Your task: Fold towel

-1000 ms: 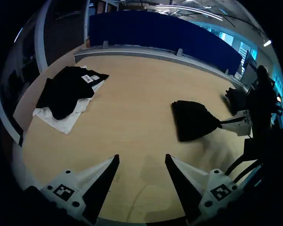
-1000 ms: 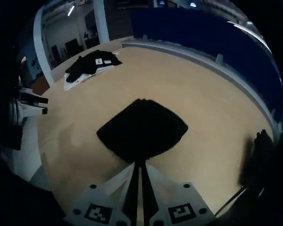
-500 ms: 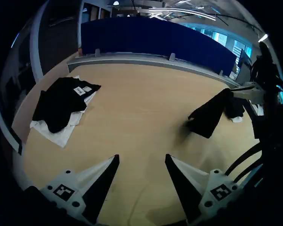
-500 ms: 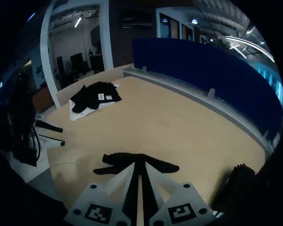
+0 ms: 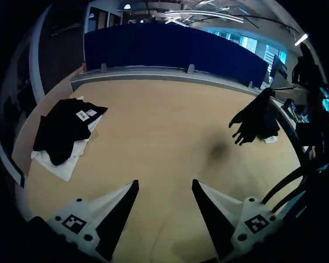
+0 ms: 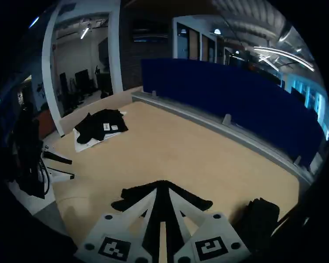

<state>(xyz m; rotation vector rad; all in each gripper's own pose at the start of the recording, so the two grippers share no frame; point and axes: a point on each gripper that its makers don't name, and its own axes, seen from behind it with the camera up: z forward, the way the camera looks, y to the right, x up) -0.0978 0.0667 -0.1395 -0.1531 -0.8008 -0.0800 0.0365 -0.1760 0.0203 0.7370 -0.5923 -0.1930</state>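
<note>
Left gripper (image 5: 164,182): held low over the near edge of the table (image 5: 164,114) and pointing across it; fingers spread wide, with nothing between them.
Right gripper (image 6: 163,189): held above the table, aimed across it toward the far rim; fingers pressed together, pinching the black towel (image 6: 131,198).
Black towel: bunched and hanging from the pinch, clear of the table top; in the left gripper view it dangles over the table's right end.
Shadow (image 5: 217,151): dark blot on the table, below the hanging towel.
Cloth pile (image 5: 61,131): black pieces over a white one, lying on the table's left end.
Dark bundle (image 6: 257,219): at the table's right edge; what it is cannot be told.
Blue partition (image 5: 173,48): standing along the table's far rim.
</note>
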